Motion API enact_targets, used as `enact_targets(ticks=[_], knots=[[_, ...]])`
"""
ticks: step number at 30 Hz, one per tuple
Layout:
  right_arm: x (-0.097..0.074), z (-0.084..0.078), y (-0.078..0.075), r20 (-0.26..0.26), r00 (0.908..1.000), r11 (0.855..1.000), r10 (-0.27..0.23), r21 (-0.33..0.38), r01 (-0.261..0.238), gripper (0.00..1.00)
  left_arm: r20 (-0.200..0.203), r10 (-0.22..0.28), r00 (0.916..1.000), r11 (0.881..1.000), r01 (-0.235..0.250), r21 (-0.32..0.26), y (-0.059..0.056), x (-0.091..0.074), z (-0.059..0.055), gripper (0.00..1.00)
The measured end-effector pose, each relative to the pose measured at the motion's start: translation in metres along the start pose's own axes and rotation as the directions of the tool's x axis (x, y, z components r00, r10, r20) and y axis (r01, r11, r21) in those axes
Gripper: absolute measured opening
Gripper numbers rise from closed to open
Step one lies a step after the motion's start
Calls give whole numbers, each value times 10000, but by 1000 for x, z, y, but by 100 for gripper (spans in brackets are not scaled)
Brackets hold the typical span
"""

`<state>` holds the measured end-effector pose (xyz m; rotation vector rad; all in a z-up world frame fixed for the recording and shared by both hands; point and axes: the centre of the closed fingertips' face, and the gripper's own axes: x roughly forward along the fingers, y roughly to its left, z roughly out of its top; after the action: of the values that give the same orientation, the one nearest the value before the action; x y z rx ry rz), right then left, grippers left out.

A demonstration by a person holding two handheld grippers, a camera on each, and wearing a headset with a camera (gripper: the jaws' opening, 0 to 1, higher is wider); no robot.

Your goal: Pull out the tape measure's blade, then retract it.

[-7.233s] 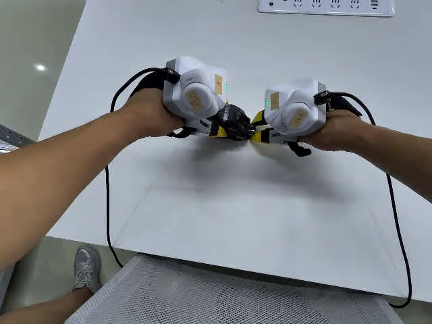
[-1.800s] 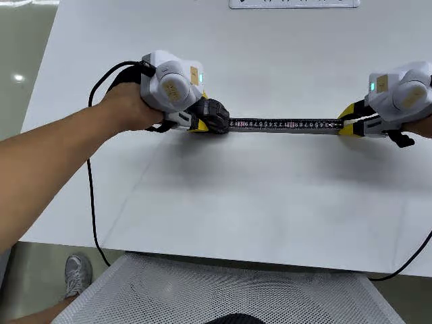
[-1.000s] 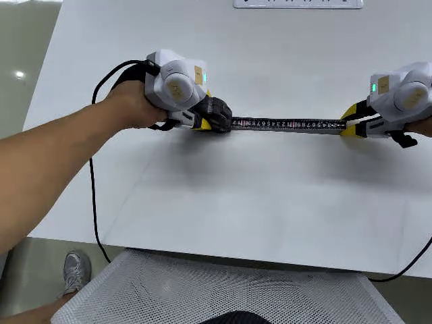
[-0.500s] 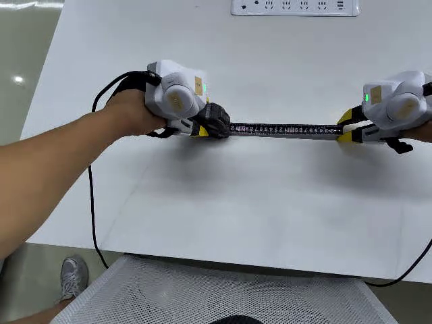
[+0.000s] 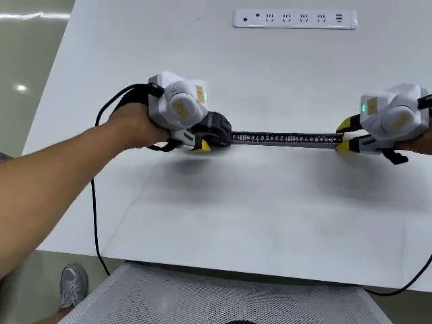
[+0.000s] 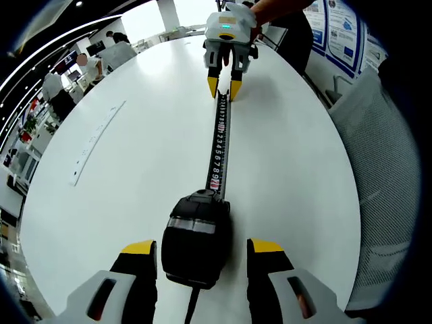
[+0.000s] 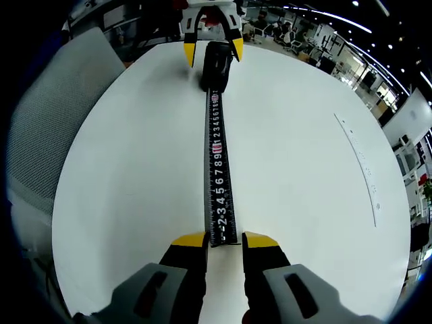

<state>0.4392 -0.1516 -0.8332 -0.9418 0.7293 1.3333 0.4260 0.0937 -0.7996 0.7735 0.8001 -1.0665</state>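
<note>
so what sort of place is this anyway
Probably an open-plan office or lab rather than a home: a long white power strip lies on the big white table, a grey mesh chair sits at its edge, and several people are beyond it in the left gripper view.

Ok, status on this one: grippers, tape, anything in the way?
Left gripper clamped on case. Right gripper pinching blade tip. Blade out, taut over table. Nothing in the way.
</note>
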Motion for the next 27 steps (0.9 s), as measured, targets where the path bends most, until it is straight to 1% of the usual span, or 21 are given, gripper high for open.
enact_targets(ticks=[1, 3, 4, 5, 7, 9, 10, 11, 12, 13, 14, 15, 17, 18, 19, 20, 21, 22, 23, 25, 27], knots=[[0, 1, 1, 42, 10000, 9999, 1, 128, -1, 18, 56, 36, 10000, 9998, -35, -209, 0, -1, 0, 51], [-1, 1, 2, 99, 9999, 9994, -16, 336, 13, 21, 45, 96, 9999, 9994, -95, -328, 1, -5, -2, 53], [-1, 1, 3, 100, 9999, 9994, -19, 359, 15, 21, 120, 130, 9998, 9971, -121, -752, 0, -6, -2, 54], [-2, 1, 4, 89, 9999, 9990, -70, 433, 66, 22, 493, 199, 9986, 9877, -120, -1561, 1, -9, 2, 55], [-4, 1, 6, 149, 9997, 9972, -187, 731, 176, 25, 898, 453, 9949, 9721, -232, -2333, 4, -15, 5, 56], [-7, 1, 4, 203, 9991, 9941, -382, 1022, 359, 29, 927, 693, 9933, 9627, -422, -2673, 7, -19, 3, 57], [-9, 1, 4, 264, 9985, 9909, -485, 1273, 448, 31, 914, 710, 9933, 9596, -430, -2782, 5, -23, 1, 58], [-10, 1, 3, 294, 9980, 9884, -564, 1429, 516, 34, 1000, 754, 9921, 9502, -411, -3088, 4, -25, 2, 59], [-13, 0, 1, 292, 9968, 9847, -738, 1602, 682, 36, 1203, 868, 9889, 9376, -403, -3453, 3, -28, 4, 60], [-14, 1, 0, 328, 9962, 9818, -809, 1751, 739, 38, 1308, 996, 9864, 9305, -457, -3634, 3, -31, 5, 60], [-16, 1, -1, 382, 9954, 9778, -876, 1944, 785, 40, 1339, 1065, 9853, 9244, -485, -3784, 3, -33, 5, 61], [-19, 2, -2, 450, 9938, 9704, -1015, 2244, 890, 41, 1324, 1170, 9843, 9160, -555, -3973, 2, -35, 5, 62], [-23, 4, -3, 522, 9923, 9628, -1123, 2525, 957, 43, 1364, 1291, 9822, 9089, -622, -4124, -1, -38, 5, 64], [-25, 4, -3, 520, 9912, 9539, -1218, 2823, 1024, 44, 1372, 1323, 9817, 9002, -611, -4311, -4, -40, 5, 66], [-27, 5, -2, 549, 9906, 9504, -1254, 2932, 1041, 45, 1377, 1365, 9810, 8943, -622, -4431, -5, -41, 6, 66], [-30, 7, -1, 619, 9891, 9434, -1333, 3137, 1075, 47, 1450, 1485, 9782, 8841, -656, -4627, -7, -44, 8, 67], [-31, 8, 0, 639, 9885, 9390, -1373, 3260, 1093, 48, 1465, 1564, 9768, 8770, -691, -4756, -8, -46, 9, 68], [-33, 9, 2, 637, 9871, 9296, -1466, 3501, 1154, 48, 1473, 1709, 9742, 8651, -768, -4957, -10, -47, 9, 69], [-34, 10, 3, 637, 9868, 9266, -1492, 3574, 1170, 50, 1486, 1740, 9735, 8627, -779, -4996, -10, -48, 10, 70], [-37, 14, 9, 750, 9835, 9157, -1643, 3824, 1238, 52, 1548, 1976, 9680, 8451, -882, -5273, -13, -51, 12, 72], [-39, 17, 15, 858, 9817, 9047, -1701, 4085, 1211, 55, 1481, 2167, 9649, 8298, -1022, -5486, -15, -53, 11, 75]])
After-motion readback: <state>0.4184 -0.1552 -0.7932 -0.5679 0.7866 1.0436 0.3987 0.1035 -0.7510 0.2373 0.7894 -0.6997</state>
